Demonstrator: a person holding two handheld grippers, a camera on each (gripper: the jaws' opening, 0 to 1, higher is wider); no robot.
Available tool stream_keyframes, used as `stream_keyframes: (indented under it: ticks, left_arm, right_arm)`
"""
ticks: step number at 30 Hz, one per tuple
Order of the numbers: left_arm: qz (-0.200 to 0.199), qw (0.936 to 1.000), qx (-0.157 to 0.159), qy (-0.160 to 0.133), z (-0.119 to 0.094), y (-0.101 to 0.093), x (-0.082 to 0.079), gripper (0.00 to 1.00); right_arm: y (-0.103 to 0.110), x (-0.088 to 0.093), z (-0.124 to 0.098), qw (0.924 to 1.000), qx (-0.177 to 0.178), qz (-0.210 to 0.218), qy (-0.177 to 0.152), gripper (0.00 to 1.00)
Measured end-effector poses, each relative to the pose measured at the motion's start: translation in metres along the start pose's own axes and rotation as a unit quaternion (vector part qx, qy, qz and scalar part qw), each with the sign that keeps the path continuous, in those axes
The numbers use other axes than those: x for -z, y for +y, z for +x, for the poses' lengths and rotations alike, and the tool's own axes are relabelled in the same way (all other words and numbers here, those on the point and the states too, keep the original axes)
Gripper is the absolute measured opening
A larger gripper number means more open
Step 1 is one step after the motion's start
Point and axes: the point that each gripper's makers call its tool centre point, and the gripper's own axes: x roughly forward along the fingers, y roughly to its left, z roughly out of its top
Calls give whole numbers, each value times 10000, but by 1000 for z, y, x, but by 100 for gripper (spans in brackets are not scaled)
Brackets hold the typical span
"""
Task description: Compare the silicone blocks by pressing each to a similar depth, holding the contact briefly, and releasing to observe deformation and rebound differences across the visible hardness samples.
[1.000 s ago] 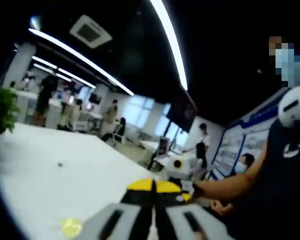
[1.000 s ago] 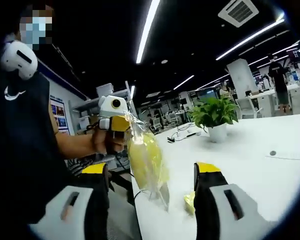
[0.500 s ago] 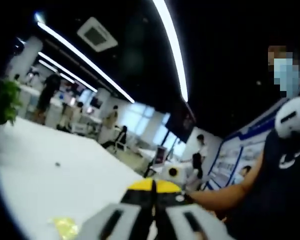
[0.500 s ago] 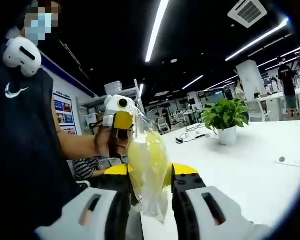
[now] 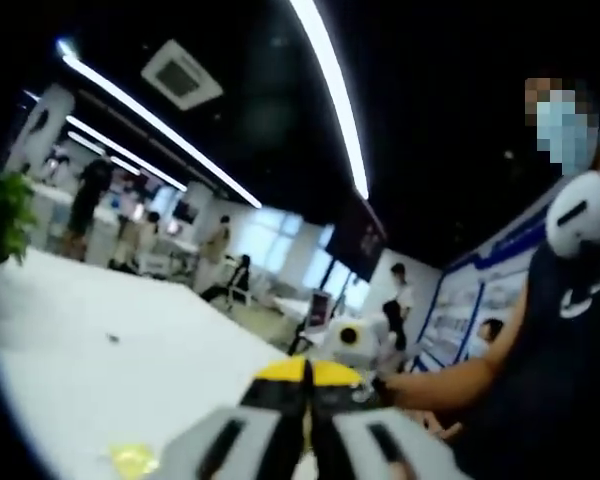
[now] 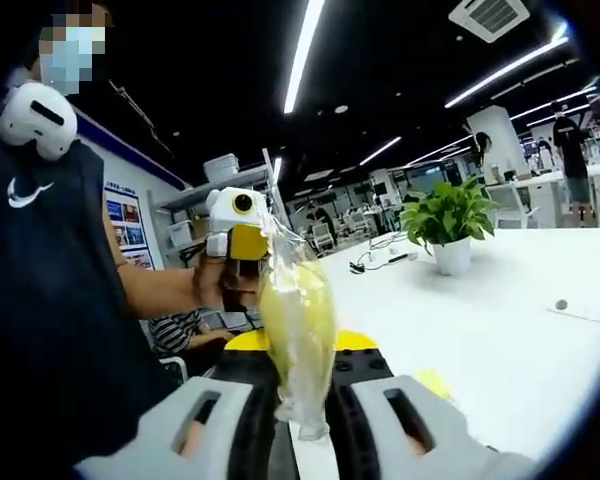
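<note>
A clear plastic bag (image 6: 298, 300) with a yellow silicone block inside hangs above the edge of the white table (image 6: 500, 300). My left gripper (image 6: 250, 243), held in a person's hand, pinches the bag's top. In the left gripper view its yellow-tipped jaws (image 5: 308, 372) stand shut together. My right gripper (image 6: 302, 345) is shut on the lower part of the bag, squeezing the yellow block from both sides. Another small yellow piece (image 6: 435, 382) lies on the table beside the right jaw and appears as the yellow piece (image 5: 132, 460) at lower left.
A potted plant (image 6: 448, 225) stands on the table, with cables next to it. A small dark dot (image 6: 561, 304) sits farther out. The person's arm (image 5: 450, 380) and dark shirt are close by. Other people and desks are in the background.
The right jaws were wide open a second ago and have come together on the bag, squeezing it narrower. The left gripper keeps hold of the bag's top; both views shifted slightly.
</note>
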Motion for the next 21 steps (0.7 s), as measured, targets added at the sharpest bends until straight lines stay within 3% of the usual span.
stream_keyframes:
  ticks: [3, 7, 9, 13, 16, 21]
  left_arm:
    - [-46, 10000, 17, 57, 2, 3, 2, 0]
    - [176, 9998, -91, -2, 5, 9, 4, 0]
    - [489, 9986, -204, 42, 6, 13, 6, 0]
    - [266, 9995, -175, 56, 5, 18, 7, 1]
    - [435, 9990, -144, -14, 4, 16, 5, 3]
    - [454, 9989, -35, 113, 3, 14, 7, 1]
  right_arm:
    - [-2, 3, -2, 9999, 72, -4, 115, 8]
    - [-4, 4, -4, 9996, 72, 147, 211, 5]
    - [-7, 7, -5, 9994, 105, 136, 294, 4]
    - [-9, 9, -5, 9991, 137, 186, 363, 4]
    - [-8, 8, -5, 9990, 117, 211, 365, 4]
    - [-7, 9, -4, 9986, 23, 338, 412, 6]
